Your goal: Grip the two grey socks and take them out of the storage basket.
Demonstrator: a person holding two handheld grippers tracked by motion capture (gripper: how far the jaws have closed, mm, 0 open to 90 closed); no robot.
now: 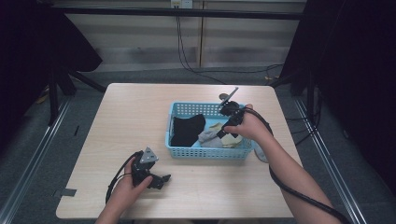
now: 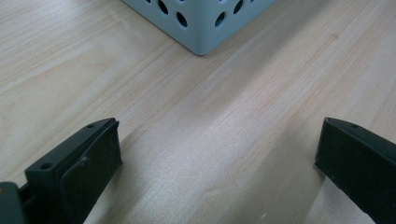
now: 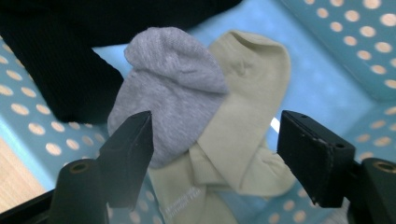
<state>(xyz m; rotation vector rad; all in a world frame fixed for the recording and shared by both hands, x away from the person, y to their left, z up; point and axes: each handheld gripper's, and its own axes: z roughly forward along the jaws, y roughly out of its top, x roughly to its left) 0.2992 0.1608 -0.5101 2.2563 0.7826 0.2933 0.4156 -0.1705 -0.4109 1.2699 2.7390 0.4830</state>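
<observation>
– What was in the blue basket (image 1: 208, 152)?

– Three soft pieces: a black garment (image 3: 56, 60) at its left, a grey sock (image 3: 168, 88) lying partly over a pale yellow sock (image 3: 243, 116). The right gripper view showed their knit; the high view gave small patches.

– And the grippers?

– The right gripper (image 3: 215, 149) hung inside the basket above both socks, jaws spread, grasping nothing. The left gripper (image 2: 219, 158) rested low on the wooden table (image 1: 130, 116) near its front edge, jaws wide apart, empty, facing a basket corner.

– Any open room?

– Bare tabletop lay left of the basket and along the front.
</observation>
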